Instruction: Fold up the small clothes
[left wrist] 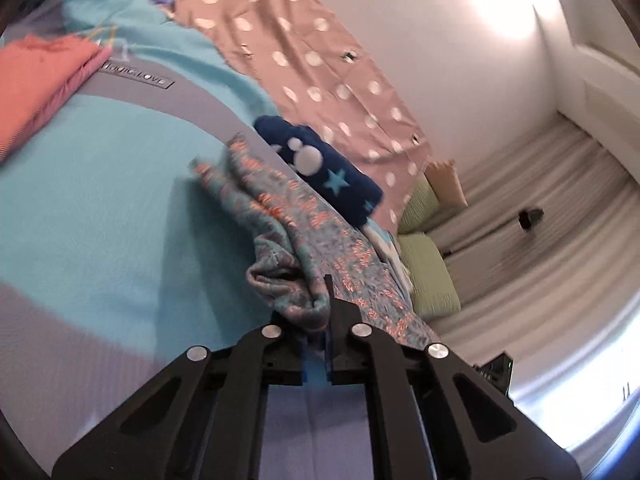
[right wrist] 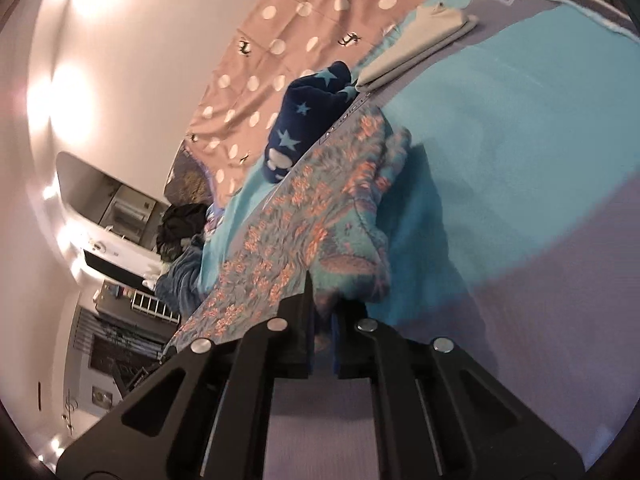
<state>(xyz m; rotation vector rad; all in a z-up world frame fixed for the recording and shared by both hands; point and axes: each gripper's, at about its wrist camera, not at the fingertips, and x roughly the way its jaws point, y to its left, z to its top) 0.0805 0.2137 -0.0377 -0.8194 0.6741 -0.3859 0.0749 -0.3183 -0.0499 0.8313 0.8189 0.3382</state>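
Observation:
A teal garment with an orange floral print [left wrist: 280, 216] is stretched above the turquoise and lilac bed cover [left wrist: 100, 208]. My left gripper [left wrist: 320, 312] is shut on one bunched edge of it. My right gripper [right wrist: 320, 308] is shut on another edge of the same garment [right wrist: 304, 208], which hangs between the two and folds over itself. A navy blue piece with light stars [left wrist: 320, 164] lies behind it, also in the right wrist view [right wrist: 308, 116].
A folded coral cloth [left wrist: 44, 80] lies on the bed at the far left. A folded grey cloth [right wrist: 416, 48] lies on the bed in the right wrist view. A pink polka-dot sheet [left wrist: 304, 56] is against the wall. Green pillows [left wrist: 428, 276] and dark clothes [right wrist: 180, 228] lie beyond.

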